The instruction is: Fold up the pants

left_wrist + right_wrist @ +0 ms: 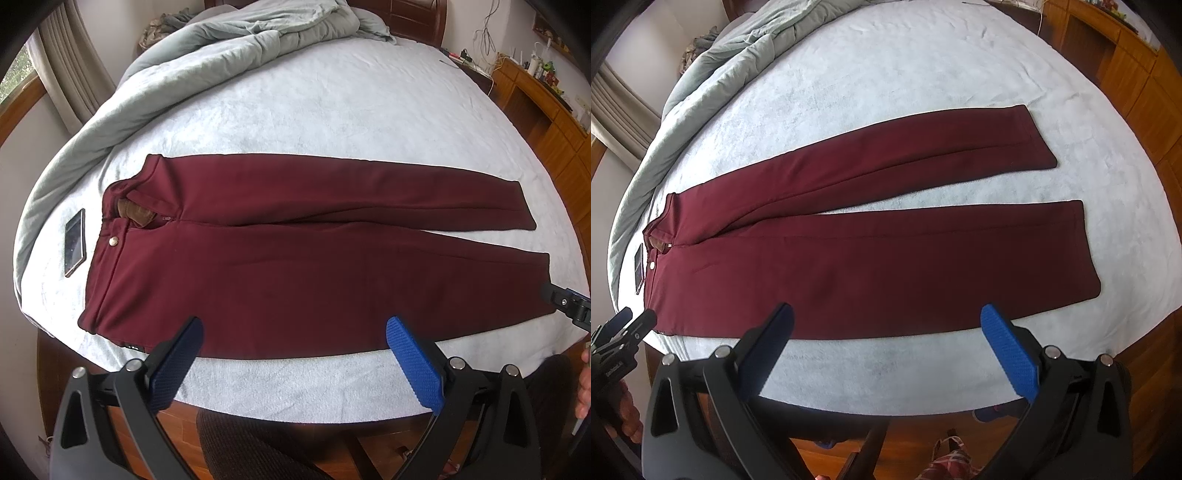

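Dark red pants (295, 266) lie flat on the pale bed (332, 110), waist to the left, both legs running right, slightly apart at the hems. The fly is open with a brass button (123, 242). My left gripper (293, 328) is open and empty, hovering over the near edge of the pants close to the waist end. My right gripper (886, 317) is open and empty, hovering over the near leg of the pants (886, 266). Each gripper's tip shows in the other's view: the right one (565, 302), the left one (631, 325).
A phone (75, 242) lies on the bed just left of the waistband. A rumpled grey-green duvet (184, 55) is piled along the far left. Wooden cabinets (546, 110) stand to the right. The bed's near edge (886, 398) drops to a wooden floor.
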`<action>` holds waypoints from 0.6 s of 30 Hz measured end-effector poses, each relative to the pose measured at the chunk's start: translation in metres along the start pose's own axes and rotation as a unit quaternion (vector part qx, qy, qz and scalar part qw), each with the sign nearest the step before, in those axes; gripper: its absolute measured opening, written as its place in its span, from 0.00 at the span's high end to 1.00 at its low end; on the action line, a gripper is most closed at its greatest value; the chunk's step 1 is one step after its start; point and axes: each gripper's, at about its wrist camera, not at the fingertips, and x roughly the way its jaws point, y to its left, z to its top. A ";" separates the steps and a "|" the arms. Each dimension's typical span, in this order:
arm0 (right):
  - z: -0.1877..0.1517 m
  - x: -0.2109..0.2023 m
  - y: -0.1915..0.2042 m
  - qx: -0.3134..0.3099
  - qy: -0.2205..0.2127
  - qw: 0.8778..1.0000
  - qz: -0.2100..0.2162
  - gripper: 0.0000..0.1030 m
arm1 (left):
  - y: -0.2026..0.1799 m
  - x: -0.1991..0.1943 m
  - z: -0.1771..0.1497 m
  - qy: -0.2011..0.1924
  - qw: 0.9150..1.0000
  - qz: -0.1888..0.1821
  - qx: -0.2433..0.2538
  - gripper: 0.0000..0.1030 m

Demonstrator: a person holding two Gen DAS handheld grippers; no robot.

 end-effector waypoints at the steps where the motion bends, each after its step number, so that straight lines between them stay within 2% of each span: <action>1: -0.001 0.000 0.000 0.000 0.000 1.000 0.000 0.02 | 0.000 0.000 0.000 0.000 1.000 0.000 0.000 0.04; 18: -0.003 0.001 0.000 -0.001 0.000 1.000 -0.001 0.02 | 0.001 0.000 -0.002 -0.001 1.000 0.000 0.001 0.04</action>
